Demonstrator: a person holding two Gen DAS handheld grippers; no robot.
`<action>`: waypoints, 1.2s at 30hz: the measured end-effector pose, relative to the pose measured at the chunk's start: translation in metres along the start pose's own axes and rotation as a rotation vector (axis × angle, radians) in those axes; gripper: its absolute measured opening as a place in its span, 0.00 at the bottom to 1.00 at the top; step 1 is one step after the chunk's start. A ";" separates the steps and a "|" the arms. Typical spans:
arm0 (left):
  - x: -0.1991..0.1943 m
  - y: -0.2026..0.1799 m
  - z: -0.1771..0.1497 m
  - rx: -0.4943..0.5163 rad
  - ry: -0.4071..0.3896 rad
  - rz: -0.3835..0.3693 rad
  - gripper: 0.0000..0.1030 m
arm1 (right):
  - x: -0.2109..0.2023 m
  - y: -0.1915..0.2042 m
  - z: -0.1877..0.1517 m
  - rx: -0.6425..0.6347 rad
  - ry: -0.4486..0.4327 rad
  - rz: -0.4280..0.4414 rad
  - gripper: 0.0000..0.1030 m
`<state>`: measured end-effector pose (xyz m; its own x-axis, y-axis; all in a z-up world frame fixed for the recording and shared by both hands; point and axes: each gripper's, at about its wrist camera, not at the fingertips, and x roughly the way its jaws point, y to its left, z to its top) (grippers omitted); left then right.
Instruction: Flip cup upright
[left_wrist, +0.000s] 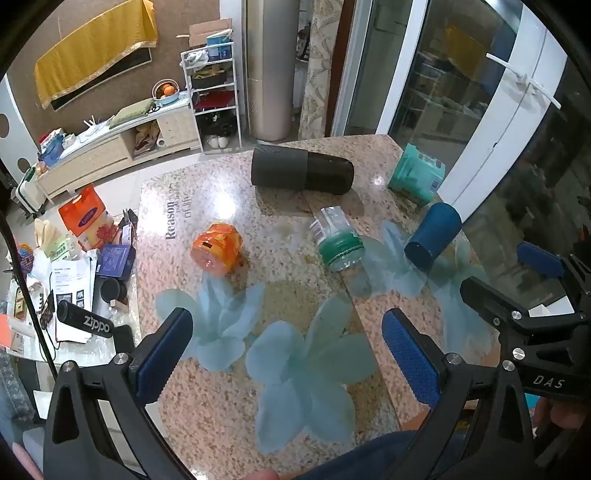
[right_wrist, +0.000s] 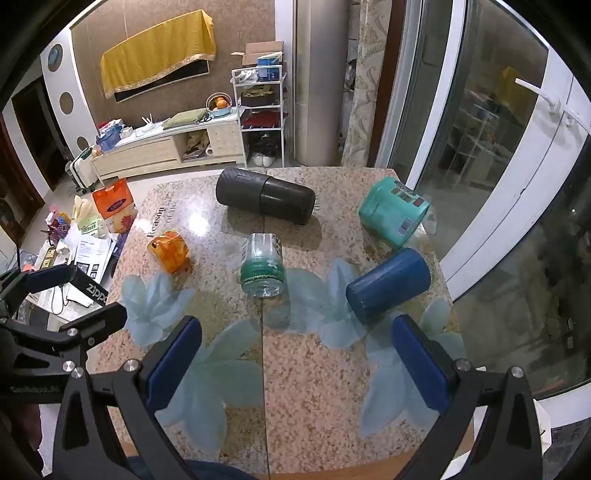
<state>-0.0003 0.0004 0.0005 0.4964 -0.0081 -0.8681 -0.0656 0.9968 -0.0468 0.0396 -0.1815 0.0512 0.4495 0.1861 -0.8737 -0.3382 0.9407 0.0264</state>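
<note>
1. The left tool is hovering released over the near part of the desk, its jaws spread wide, grasping and touching nothing.
2. The right tool is likewise hanging wide open above the desk, holding nothing.
3. The blue cup is lying on its side just ahead of the right tool's right finger, not touching it.
4. Further ahead of both tools, a clear glass jar, an orange cup, a black flask and a teal container are lying toppled.
5. Printed on the desk, left of the left tool: "Reason" and "of life". On a black box off the desk: "Zippo". "DAS" is showing on the right tool's body.
</note>
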 end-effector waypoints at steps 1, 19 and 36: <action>0.000 0.000 0.000 0.000 -0.001 0.002 1.00 | 0.000 0.000 0.000 -0.001 0.002 -0.005 1.00; 0.006 -0.003 -0.006 0.005 0.003 -0.002 1.00 | 0.001 -0.002 -0.007 0.001 0.008 -0.003 1.00; 0.000 -0.007 -0.008 0.010 0.005 -0.008 1.00 | 0.000 -0.002 -0.009 0.004 0.009 -0.004 1.00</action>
<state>-0.0064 -0.0070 -0.0030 0.4922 -0.0162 -0.8703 -0.0533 0.9974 -0.0487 0.0331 -0.1857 0.0468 0.4437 0.1798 -0.8780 -0.3335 0.9424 0.0245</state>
